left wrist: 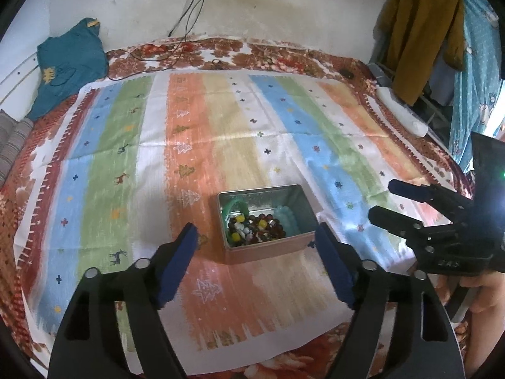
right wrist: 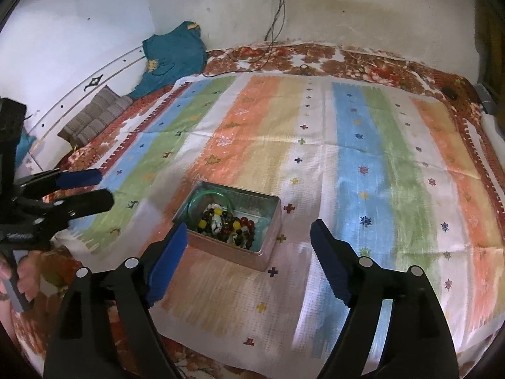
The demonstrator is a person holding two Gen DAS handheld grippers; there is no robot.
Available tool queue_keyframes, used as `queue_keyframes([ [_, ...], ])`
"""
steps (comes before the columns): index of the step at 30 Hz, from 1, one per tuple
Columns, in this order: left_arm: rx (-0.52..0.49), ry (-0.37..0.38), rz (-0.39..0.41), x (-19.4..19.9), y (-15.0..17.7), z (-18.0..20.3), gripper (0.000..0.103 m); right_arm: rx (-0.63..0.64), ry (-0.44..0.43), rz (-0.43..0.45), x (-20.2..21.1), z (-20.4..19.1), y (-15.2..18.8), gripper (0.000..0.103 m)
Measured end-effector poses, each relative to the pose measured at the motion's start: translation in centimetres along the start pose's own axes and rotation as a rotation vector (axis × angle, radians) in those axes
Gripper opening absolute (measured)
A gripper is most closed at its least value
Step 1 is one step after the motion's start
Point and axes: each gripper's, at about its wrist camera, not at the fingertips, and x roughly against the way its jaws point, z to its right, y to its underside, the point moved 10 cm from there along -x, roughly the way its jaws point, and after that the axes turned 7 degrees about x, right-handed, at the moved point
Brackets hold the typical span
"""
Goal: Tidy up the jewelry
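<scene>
Your left gripper stands wide open and holds nothing. The tin box with the beads lies straight ahead between its fingers, on the striped cloth, long axis left to right. Your right gripper is also wide open and empty; from it the box lies ahead, a little left.

A dull, brushed-looking metal tin holds glossy beads and a translucent green bangle, resting on a matt, coarse-woven striped cloth beside matt black plastic gripper fingers.
</scene>
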Motion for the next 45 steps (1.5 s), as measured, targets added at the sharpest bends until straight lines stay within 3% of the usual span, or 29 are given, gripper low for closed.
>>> queue_keyframes([
  [15,-0.053,-0.065,0.037,0.2,0.7,0.2,0.097,0.047,-0.014,0.026,1.2,-1.3,0.7,0.094],
  [22,-0.050,-0.092,0.047,0.3,0.7,-0.1,0.097,0.054,-0.015,0.046,1.8,-1.6,0.8,0.098],
  [31,-0.122,-0.121,0.114,1.6,1.2,1.1,0.097,0.052,-0.016,0.096,3.0,-1.5,0.6,0.098],
  [45,-0.132,-0.137,0.183,3.0,1.3,1.5,0.097,0.078,-0.044,0.140,3.9,-2.1,0.3,0.098],
])
